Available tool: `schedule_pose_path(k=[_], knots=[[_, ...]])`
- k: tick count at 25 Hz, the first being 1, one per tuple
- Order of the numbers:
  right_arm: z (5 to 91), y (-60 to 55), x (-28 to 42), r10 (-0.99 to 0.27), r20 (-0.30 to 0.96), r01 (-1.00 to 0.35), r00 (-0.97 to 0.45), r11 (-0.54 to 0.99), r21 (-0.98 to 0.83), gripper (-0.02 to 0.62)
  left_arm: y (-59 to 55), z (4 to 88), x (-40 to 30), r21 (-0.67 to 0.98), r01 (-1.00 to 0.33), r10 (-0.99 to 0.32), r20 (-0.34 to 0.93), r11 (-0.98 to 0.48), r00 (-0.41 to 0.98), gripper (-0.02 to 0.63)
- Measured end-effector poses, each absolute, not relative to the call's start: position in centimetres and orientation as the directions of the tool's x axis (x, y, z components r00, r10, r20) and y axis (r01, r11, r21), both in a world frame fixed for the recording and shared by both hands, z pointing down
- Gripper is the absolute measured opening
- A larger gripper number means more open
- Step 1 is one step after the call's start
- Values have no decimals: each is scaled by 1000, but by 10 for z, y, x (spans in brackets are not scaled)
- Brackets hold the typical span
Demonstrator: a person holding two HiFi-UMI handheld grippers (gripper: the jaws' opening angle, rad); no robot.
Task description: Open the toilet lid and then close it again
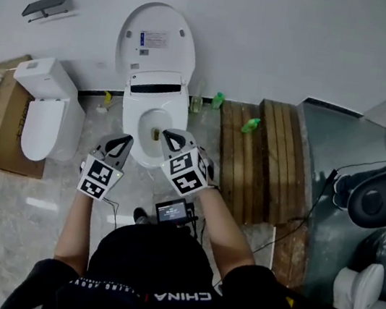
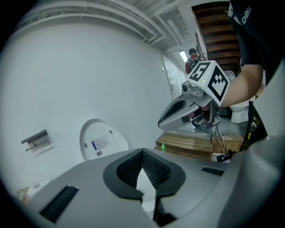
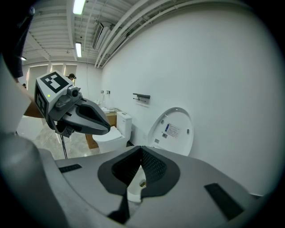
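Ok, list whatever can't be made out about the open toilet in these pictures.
Print on the label under the raised toilet lid: too small to read in every view.
Front of the toilet bowl: covered in the head view by the right hand-held gripper. In both gripper views, that gripper's own body hides most of it.
The small thing inside the bowl: too small to identify.

Storage or test hall: an open toilet (image 1: 153,118), a second toilet (image 1: 44,114), cardboard (image 1: 7,137), wooden pallets (image 1: 262,154), exposed ceiling pipes (image 3: 133,22).
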State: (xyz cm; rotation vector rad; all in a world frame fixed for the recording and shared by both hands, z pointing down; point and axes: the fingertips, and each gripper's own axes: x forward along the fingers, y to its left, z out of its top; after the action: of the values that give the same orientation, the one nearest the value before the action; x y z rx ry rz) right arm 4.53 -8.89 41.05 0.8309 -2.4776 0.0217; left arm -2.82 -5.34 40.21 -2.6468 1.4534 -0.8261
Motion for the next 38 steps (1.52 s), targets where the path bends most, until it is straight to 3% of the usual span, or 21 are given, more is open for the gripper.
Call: schedule_pose_path(k=[13, 28, 38], knots=[[411, -86, 47, -527, 484, -534, -698, 834, 137, 14, -55, 406, -22, -283, -771, -786, 459, -571, 414, 11], [429, -116, 101, -496, 494, -503, -714, 854, 131, 15, -77, 403, 6, -326, -819, -844, 435, -472, 313, 11], [448, -149, 85, -476, 524, -493, -706, 862, 119, 14, -113, 427, -14, -330, -810, -830, 464, -486, 309, 10]])
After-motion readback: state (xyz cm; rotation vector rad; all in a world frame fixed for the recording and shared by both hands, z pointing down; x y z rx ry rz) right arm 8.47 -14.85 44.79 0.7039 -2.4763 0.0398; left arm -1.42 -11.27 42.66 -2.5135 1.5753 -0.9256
